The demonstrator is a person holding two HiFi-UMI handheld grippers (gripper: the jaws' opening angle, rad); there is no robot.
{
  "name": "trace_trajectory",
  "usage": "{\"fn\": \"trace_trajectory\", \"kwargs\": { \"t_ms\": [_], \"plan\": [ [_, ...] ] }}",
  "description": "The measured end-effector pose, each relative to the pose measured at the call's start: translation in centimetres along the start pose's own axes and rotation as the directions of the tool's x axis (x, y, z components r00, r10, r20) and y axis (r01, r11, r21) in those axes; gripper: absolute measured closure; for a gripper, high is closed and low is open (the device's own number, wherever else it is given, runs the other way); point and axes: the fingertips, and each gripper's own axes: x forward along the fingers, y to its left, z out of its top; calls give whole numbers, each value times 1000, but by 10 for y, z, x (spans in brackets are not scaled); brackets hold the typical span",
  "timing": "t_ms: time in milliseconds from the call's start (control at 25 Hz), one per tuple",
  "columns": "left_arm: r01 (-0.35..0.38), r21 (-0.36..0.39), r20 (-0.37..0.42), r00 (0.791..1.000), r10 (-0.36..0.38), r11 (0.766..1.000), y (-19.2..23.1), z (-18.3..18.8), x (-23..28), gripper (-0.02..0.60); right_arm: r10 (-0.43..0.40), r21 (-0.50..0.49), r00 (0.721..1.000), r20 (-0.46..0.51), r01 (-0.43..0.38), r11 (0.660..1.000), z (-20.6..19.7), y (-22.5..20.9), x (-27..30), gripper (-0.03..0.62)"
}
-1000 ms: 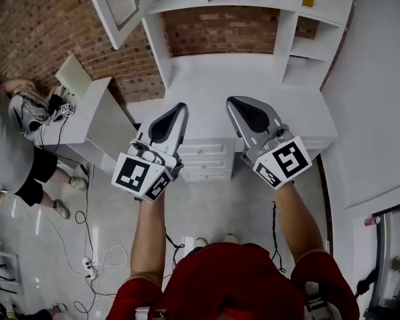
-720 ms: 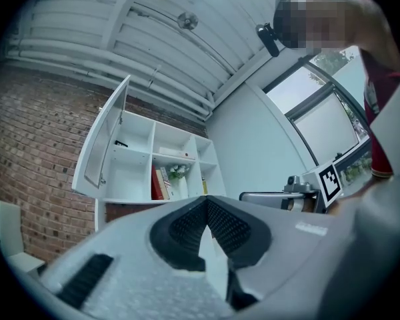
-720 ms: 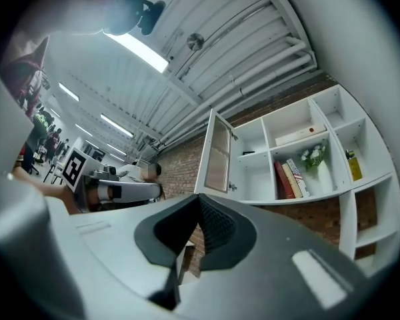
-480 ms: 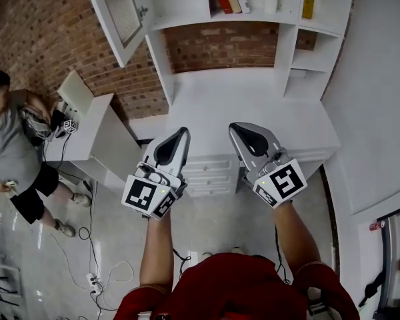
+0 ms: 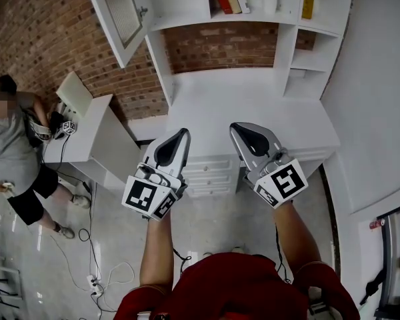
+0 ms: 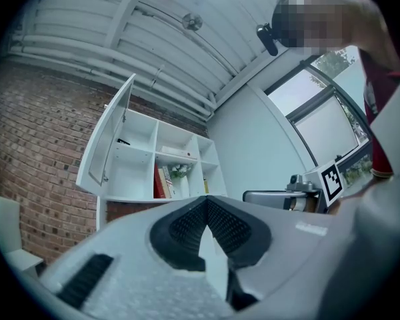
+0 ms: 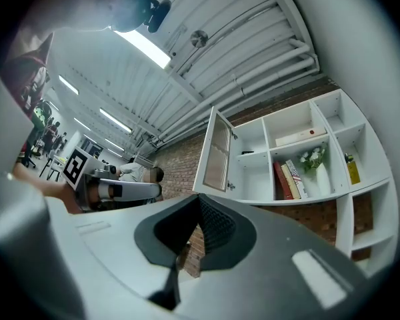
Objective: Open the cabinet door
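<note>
Head view first: my left gripper (image 5: 183,133) and right gripper (image 5: 233,128) hover side by side over the white desk (image 5: 253,99), both with jaws pressed together and nothing in them. The cabinet door (image 5: 120,9) is up at the top left of the shelf unit (image 5: 288,45), well apart from either tool, and swung out wide. I judge the opening done, so the sensible thing is to keep both tools low and clear of the door's edge. Left gripper view: the ribbed pads meet at the tips, empty. The door stands out from the left compartment, a white frame round a pale panel. Right gripper view: jaws likewise closed on nothing, with the door hanging open to the left of the books (image 7: 287,179)
</note>
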Motion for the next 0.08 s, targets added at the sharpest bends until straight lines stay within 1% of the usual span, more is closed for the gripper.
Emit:
{"fn": "trace_trajectory", "kwargs": {
  "t_ms": [80],
  "plan": [
    [1,3,0,1000,-1,1000,0,1,-1,575,1,-1,1000,2,-1,1000,1,1,1,582]
  ]
}}
